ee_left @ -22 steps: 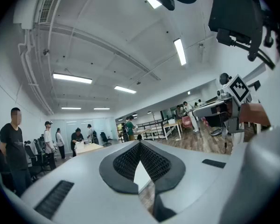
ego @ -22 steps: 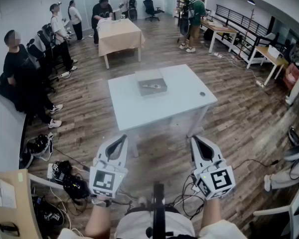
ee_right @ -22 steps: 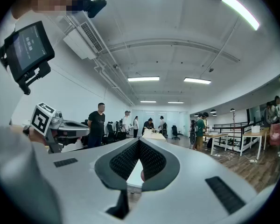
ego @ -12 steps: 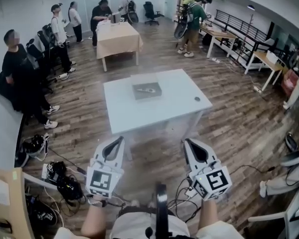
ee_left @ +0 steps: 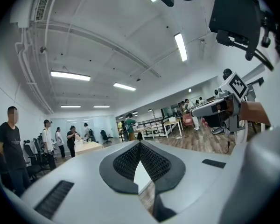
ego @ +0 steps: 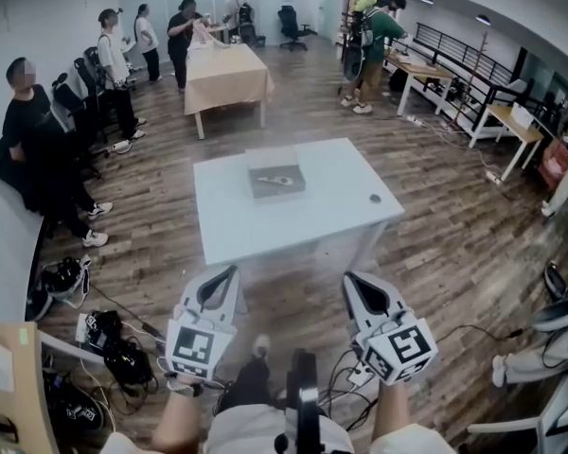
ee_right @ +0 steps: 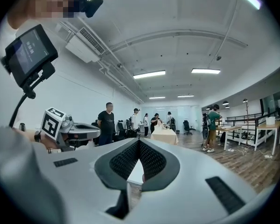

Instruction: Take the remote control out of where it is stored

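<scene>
Wood-floored office, people noted along the walls | white counter (ego: pixel 350 206) placed mid-room | grey box (ego: pixel 297 189) set on it, remote control (ego: pixel 276 177) lying inside | left hand-held gripper (ego: pixel 231 272) and right hand-held gripper (ego: pixel 351 281) held low, well apart from counter, jaws closed together, nothing gripped.

White table standing out against brown floorboards

The table (ego: pixel 265 225) is showing plain white, the box (ego: pixel 261 190) on it dull grey with a pale remote control (ego: pixel 282 177) inside, while the floor (ego: pixel 435 216) is running in brown wood-grain planks. The left gripper (ego: pixel 229 274) and right gripper (ego: pixel 352 280) are showing light grey shells, black dimpled pads (ee_left: pixel 123 164) and black-and-white square markers. A farther table (ego: pixel 227 69) is wearing a beige cloth; one person (ego: pixel 371 28) is wearing green, another (ego: pixel 24 121) black.
</scene>
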{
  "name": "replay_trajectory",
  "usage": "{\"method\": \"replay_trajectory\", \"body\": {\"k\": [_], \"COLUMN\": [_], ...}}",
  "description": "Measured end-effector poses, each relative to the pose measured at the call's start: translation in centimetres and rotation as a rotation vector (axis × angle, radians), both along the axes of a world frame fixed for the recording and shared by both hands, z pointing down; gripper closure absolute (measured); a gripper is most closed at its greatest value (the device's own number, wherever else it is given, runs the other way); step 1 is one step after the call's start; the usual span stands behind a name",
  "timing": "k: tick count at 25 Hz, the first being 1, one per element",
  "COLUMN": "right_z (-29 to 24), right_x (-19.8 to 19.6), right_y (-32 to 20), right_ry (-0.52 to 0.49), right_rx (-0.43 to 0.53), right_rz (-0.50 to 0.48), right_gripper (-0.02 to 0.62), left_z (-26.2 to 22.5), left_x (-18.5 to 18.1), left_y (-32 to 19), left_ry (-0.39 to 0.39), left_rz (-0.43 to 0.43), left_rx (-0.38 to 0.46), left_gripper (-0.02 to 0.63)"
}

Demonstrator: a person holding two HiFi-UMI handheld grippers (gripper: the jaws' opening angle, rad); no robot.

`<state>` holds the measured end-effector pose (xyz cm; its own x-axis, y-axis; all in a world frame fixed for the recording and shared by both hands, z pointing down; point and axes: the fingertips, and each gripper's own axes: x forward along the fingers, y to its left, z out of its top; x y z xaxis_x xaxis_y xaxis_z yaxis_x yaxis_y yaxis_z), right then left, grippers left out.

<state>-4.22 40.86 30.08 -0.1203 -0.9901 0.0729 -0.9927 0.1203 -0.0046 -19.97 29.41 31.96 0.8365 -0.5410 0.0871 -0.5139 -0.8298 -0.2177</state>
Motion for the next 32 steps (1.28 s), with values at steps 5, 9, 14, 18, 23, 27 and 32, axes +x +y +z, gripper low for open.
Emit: {"method": "replay_trajectory", "body": {"k": [5,9,14,18,23,27,32], "right_z": [0.0,0.4,0.7,1.1,1.4,1.6,2.0], "right_x": [2.5,4.6,6.6,7.9,10.1,11.6,13.2], "right_y": [-3.4,-6.8,-11.7,-16.2,-21.6,-25.9,-30.3], "right_ry": [-0.021,-0.013,-0.009,-0.001,0.017,0.041,0.024], "right_rx": [0.010,-0.001,-0.001,-0.005,-0.029,-0.029,-0.039], "right_rz": [0.000,0.001,-0.013,-0.015,-0.006,0.012,0.034], "right_gripper": [0.598,0.598,0.598,0.598,0.598,0.598,0.598], "left_z": [0.1,0.1,0.5,1.1,1.3,0.9,0.7], "left_x": [2.1,4.2,6.8,8.3,10.7,12.6,14.1], "left_y": [-3.6,-7.3,-12.5,-16.9,-22.2,-26.5,-30.7], "left_ry": [0.008,0.014,0.017,0.017,0.002,-0.013,-0.007], "left_rz": [0.003,0.007,0.018,0.022,0.041,0.054,0.069], "left_rx": [0.004,0.013,0.016,0.003,-0.011,-0.002,-0.018], "left_gripper": [0.609,0.609,0.609,0.609,0.609,0.609,0.609]}}
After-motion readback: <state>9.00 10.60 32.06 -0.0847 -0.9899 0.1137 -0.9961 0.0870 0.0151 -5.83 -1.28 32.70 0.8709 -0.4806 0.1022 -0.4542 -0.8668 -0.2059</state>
